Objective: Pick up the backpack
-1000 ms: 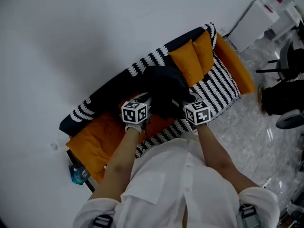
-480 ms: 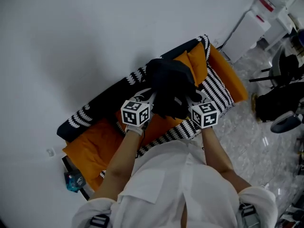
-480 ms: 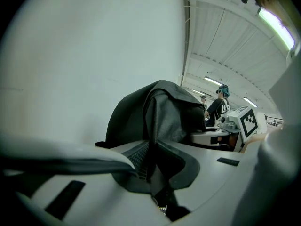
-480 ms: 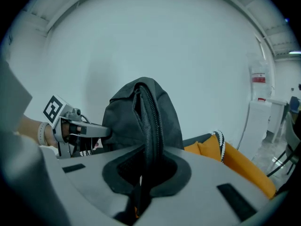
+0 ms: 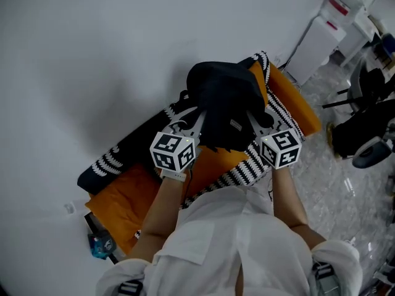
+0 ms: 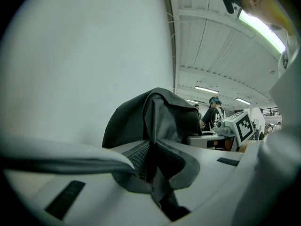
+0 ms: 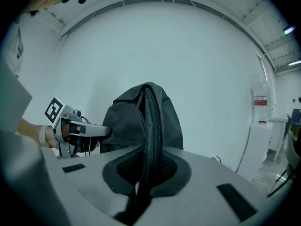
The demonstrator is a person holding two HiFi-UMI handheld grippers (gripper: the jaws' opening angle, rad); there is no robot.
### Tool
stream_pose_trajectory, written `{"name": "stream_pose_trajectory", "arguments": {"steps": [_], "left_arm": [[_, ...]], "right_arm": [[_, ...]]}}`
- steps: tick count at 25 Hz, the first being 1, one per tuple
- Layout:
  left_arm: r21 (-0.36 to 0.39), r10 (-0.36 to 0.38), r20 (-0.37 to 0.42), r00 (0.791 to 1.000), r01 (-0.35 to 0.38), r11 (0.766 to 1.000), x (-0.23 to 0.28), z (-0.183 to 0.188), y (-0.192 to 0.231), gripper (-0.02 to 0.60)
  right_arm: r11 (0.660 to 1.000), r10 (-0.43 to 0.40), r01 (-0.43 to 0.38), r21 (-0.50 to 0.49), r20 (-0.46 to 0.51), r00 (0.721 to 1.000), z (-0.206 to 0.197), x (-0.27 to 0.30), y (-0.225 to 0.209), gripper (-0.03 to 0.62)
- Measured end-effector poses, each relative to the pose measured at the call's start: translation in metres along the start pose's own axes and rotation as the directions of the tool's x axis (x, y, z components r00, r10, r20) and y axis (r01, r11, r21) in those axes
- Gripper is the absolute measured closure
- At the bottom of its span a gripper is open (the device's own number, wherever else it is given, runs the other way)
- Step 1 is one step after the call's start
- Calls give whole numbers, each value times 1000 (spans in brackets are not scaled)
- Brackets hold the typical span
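I have my left tongs (image 5: pixel 195 121) and right tongs (image 5: pixel 254 119) each clamped on a fold of the black backpack (image 5: pixel 225 100). It hangs between them over the orange-cushioned sofa (image 5: pixel 123 187), beside the white wall (image 5: pixel 92 48).

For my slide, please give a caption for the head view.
Left gripper and right gripper hold the black backpack above the orange sofa.

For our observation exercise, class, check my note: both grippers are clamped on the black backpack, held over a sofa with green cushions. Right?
Wrong colour: the head view shows orange cushions, not green. The rest stands: left gripper and right gripper are both clamped on the black backpack over the sofa.
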State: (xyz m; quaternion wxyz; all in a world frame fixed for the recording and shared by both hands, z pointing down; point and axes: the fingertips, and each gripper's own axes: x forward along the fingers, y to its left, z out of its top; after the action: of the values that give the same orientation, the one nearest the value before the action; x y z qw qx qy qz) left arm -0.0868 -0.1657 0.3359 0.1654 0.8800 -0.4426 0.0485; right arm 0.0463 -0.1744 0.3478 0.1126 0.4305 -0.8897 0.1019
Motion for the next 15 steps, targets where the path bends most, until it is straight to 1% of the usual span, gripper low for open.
{"name": "stream_pose_trajectory", "arguments": {"steps": [4, 7, 15], "left_arm": [[29, -12, 62, 998, 10, 1000, -7, 31, -9, 543], [49, -18, 90, 996, 14, 999, -9, 46, -13, 543], [42, -19, 103, 995, 15, 999, -16, 49, -19, 543]], "right_arm": [[999, 11, -10, -31, 52, 999, 26, -10, 2, 563], [999, 11, -8, -44, 79, 997, 38, -14, 2, 563], [998, 12, -6, -62, 99, 995, 44, -23, 7, 563]]}}
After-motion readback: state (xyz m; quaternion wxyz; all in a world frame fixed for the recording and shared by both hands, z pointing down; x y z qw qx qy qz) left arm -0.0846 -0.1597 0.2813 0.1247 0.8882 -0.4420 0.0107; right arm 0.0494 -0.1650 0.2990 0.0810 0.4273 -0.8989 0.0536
